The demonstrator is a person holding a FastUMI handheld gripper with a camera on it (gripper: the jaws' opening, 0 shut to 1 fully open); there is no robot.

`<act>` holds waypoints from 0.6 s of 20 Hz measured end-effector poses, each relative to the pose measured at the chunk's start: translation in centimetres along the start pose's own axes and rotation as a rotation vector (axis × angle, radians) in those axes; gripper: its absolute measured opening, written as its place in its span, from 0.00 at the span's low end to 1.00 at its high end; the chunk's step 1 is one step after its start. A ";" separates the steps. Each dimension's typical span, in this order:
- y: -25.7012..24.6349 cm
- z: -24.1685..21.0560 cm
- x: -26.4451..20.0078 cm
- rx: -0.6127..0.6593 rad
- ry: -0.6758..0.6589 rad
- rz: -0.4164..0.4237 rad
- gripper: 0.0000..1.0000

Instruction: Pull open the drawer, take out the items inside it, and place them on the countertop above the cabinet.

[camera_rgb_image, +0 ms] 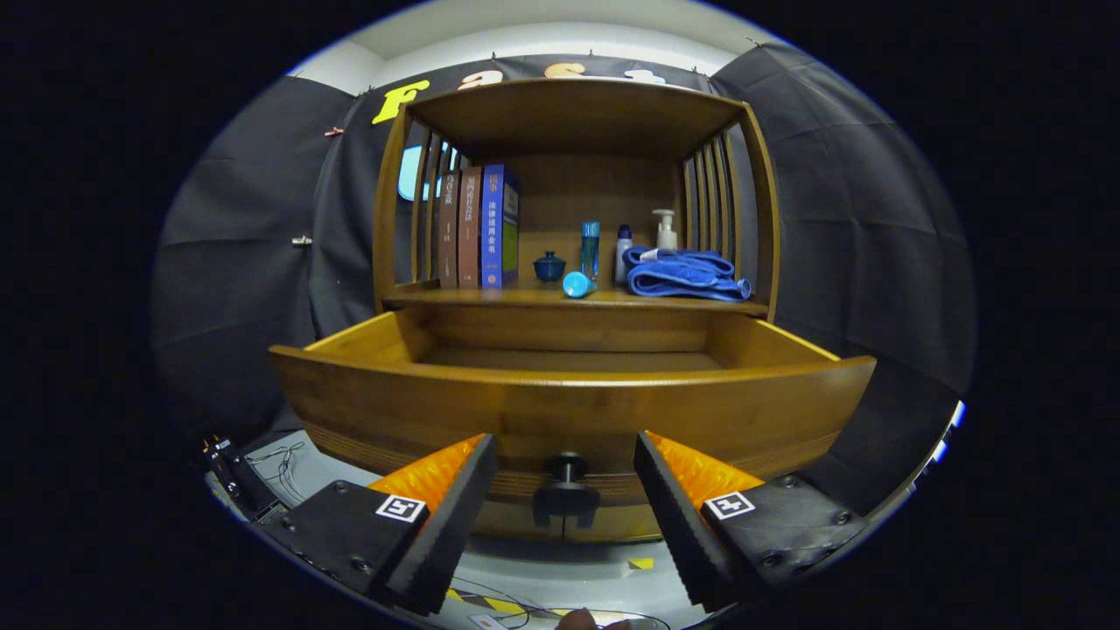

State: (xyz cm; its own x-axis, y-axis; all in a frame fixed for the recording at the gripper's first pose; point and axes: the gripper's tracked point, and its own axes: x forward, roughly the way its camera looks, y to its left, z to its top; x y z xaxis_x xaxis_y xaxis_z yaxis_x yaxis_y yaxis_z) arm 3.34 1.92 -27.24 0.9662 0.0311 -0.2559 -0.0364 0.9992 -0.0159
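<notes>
Hand-held gripper [566, 490] spread apart, fingers flanking the knob [567, 479] without touching, likely just let go. Drawer [569, 394] ahead pulled open, inside looking bare. Beyond, on the surface [490, 298]: books [477, 229], towel [684, 273], bottles [591, 248], seemingly already out

We see the drawer [573, 407] pulled out below the tabletop [490, 297]; on it, books [477, 229] left, towel [684, 273] right, knob [567, 468] between our fingers [446, 516].

The books' [477, 229] spines carry printed characters too small to read. The tool's [566, 490] fingers [442, 516], spread apart, each bear a square black-and-white marker [400, 507], without letters.
</notes>
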 end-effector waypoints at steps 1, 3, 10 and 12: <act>-0.2 -0.4 0.4 0.002 0.003 -0.012 1.00; -0.5 -1.0 1.0 0.014 0.018 -0.031 1.00; -0.2 -0.6 1.0 0.022 -0.009 -0.037 1.00; -0.2 -0.5 0.9 0.010 -0.006 -0.040 1.00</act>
State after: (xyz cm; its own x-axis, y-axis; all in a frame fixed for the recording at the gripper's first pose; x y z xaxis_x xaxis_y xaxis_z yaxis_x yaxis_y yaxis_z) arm 4.10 1.74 -28.00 0.9684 -0.0087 -0.2493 0.0047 0.9999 -0.0166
